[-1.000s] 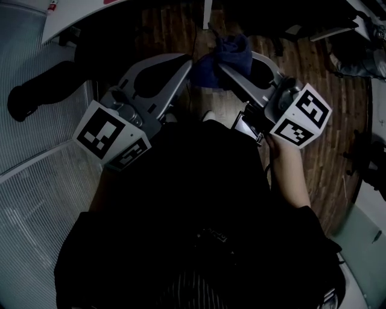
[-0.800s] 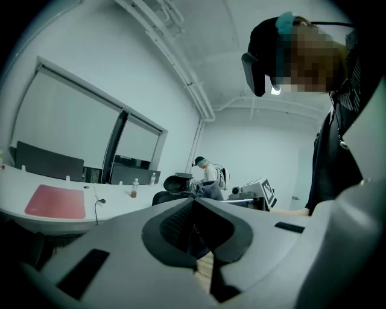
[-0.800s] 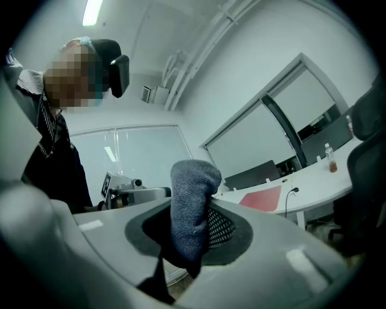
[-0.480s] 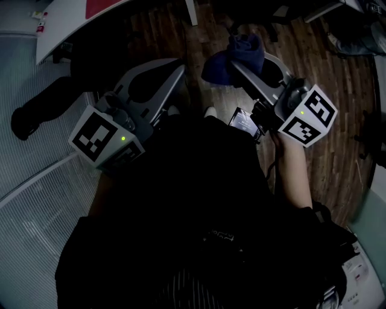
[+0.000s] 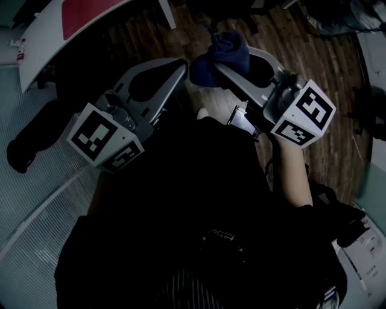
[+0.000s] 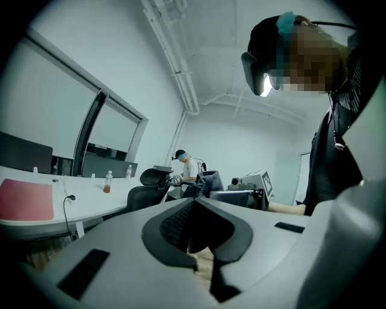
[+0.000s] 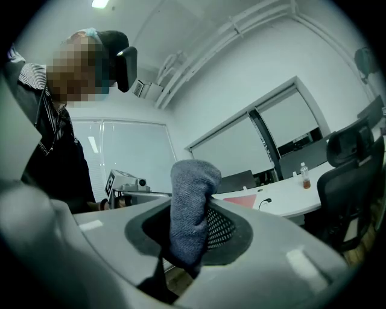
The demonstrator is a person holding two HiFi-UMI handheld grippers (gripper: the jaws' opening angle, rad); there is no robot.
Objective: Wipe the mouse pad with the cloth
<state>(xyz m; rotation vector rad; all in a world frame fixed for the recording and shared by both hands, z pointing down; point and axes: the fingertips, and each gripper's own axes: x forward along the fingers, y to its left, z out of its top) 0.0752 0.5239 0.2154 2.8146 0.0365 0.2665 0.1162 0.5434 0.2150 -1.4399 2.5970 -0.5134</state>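
Blue cloth (image 5: 224, 53) is clamped in the right tongs (image 5: 220, 67), up at 12 o'clock in head view over the wood floor (image 5: 313, 72); left tongs (image 5: 178, 67) are pressed closed w/ nothing between. Wiping not begun, I'd say: red pad (image 5: 87, 15), prob. the mouse pad, lies on the white tabletop (image 5: 42, 42) at 11 o'clock, well apart from the cloth, so approach + whole wipe remain.

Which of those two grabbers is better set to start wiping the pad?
Right: the right gripper has its jaws shut on the cloth. The left gripper is shut and empty.
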